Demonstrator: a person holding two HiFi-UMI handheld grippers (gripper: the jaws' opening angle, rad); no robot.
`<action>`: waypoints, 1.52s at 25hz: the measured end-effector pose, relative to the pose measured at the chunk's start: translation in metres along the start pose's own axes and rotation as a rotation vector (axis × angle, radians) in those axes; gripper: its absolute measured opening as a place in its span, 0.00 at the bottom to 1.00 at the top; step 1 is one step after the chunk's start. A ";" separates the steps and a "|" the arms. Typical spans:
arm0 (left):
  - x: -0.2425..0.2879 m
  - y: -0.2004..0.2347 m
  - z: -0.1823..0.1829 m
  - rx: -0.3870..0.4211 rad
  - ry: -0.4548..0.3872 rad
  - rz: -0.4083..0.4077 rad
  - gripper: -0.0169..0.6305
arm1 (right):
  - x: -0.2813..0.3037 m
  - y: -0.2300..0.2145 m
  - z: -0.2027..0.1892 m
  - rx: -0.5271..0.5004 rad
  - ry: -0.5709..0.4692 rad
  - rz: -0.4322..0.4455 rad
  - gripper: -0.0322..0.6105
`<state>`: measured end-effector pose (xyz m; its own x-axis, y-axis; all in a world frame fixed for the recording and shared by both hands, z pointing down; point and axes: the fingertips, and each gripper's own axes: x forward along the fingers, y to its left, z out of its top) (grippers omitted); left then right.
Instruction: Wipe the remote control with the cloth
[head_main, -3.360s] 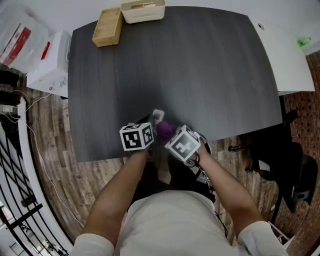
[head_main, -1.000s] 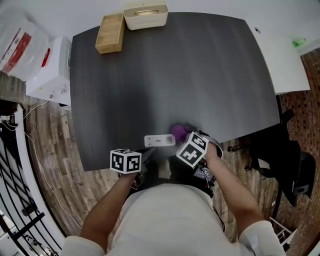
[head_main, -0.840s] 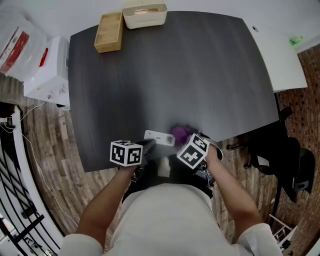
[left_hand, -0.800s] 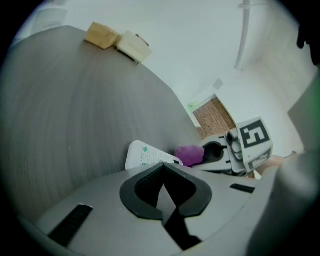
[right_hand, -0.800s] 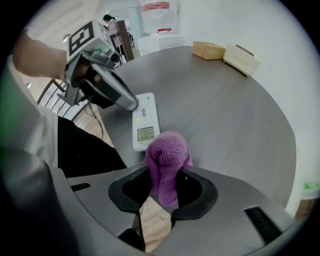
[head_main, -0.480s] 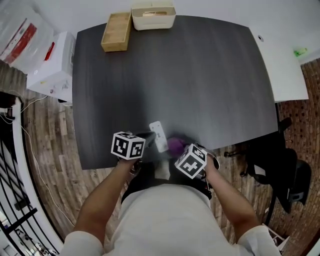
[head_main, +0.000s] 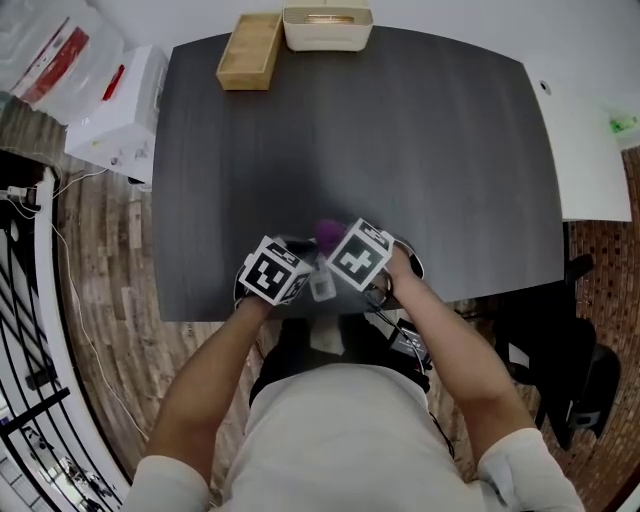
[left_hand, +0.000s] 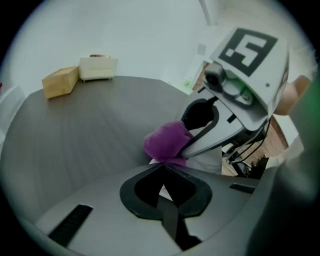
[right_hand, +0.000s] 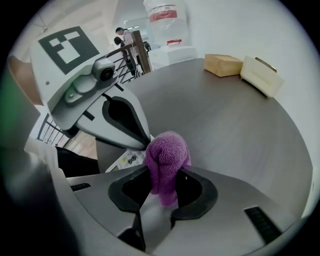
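In the head view both grippers meet over the near edge of the dark table (head_main: 400, 150). My left gripper (head_main: 300, 275) is shut on the white remote control (head_main: 322, 286), which it holds above the table. My right gripper (head_main: 335, 243) is shut on a bunched purple cloth (head_main: 327, 233) that presses against the remote. The left gripper view shows the left gripper (left_hand: 162, 169) with the cloth (left_hand: 168, 143) just past its tips. The right gripper view shows the right gripper (right_hand: 166, 175) clamping the cloth (right_hand: 167, 159), with the remote's button face (right_hand: 131, 158) beneath it.
A wooden box (head_main: 250, 52) and a cream tray (head_main: 327, 28) stand at the table's far edge. White boxes (head_main: 115, 115) sit on the floor at the left. A white table (head_main: 590, 150) adjoins on the right, and a black chair (head_main: 560, 370) stands near the person.
The remote lay flat on the table a second ago. My left gripper has closed on one end, turned and lifted it. The right gripper has brought the cloth onto it.
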<state>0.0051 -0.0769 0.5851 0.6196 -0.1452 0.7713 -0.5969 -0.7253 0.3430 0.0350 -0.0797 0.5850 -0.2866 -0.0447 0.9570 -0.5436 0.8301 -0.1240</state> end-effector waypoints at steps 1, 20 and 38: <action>0.003 -0.001 0.000 -0.009 0.008 -0.010 0.03 | 0.004 0.000 0.002 -0.008 0.008 0.003 0.24; 0.002 0.004 -0.001 -0.145 -0.102 0.028 0.03 | 0.000 0.075 -0.052 -0.197 0.079 0.074 0.24; -0.043 -0.017 0.022 0.483 -0.153 -0.112 0.13 | -0.023 0.094 -0.098 -0.106 0.028 0.159 0.24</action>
<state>-0.0007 -0.0732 0.5347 0.7553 -0.1195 0.6443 -0.2416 -0.9648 0.1043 0.0678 0.0532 0.5767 -0.3391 0.1058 0.9348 -0.4064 0.8797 -0.2470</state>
